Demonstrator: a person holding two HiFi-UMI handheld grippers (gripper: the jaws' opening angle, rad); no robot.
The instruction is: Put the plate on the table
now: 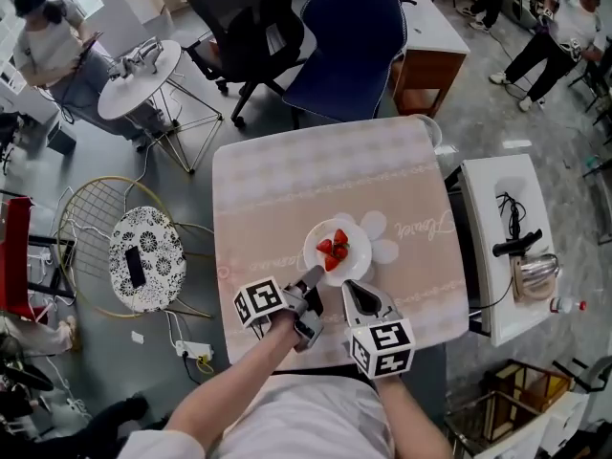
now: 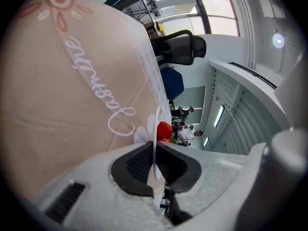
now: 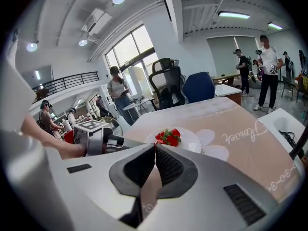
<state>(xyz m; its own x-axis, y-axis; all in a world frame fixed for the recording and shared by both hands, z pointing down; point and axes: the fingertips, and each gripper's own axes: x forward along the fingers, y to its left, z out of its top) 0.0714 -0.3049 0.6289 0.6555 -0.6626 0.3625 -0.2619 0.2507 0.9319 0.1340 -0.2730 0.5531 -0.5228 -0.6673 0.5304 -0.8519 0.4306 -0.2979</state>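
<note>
A white plate [image 1: 356,264] with several strawberries [image 1: 335,250] rests on the table [image 1: 277,189], which is covered by a pink cloth. My left gripper [image 1: 313,276] is shut on the plate's near-left rim. In the left gripper view the thin rim [image 2: 155,138] stands edge-on between the pads, with the strawberries [image 2: 164,128] beyond. My right gripper [image 1: 350,288] is shut on nothing, just short of the plate's near edge. In the right gripper view the plate [image 3: 191,139] and strawberries [image 3: 167,136] lie past the right gripper [image 3: 155,149], and the left gripper's body [image 3: 103,139] shows at left.
A dark blue chair [image 1: 349,41] and a black office chair [image 1: 244,22] stand beyond the table's far edge. A wire chair with a patterned cushion [image 1: 145,256] is at the left. A white cabinet [image 1: 507,237] with a kettle [image 1: 535,273] stands to the right. People stand farther off.
</note>
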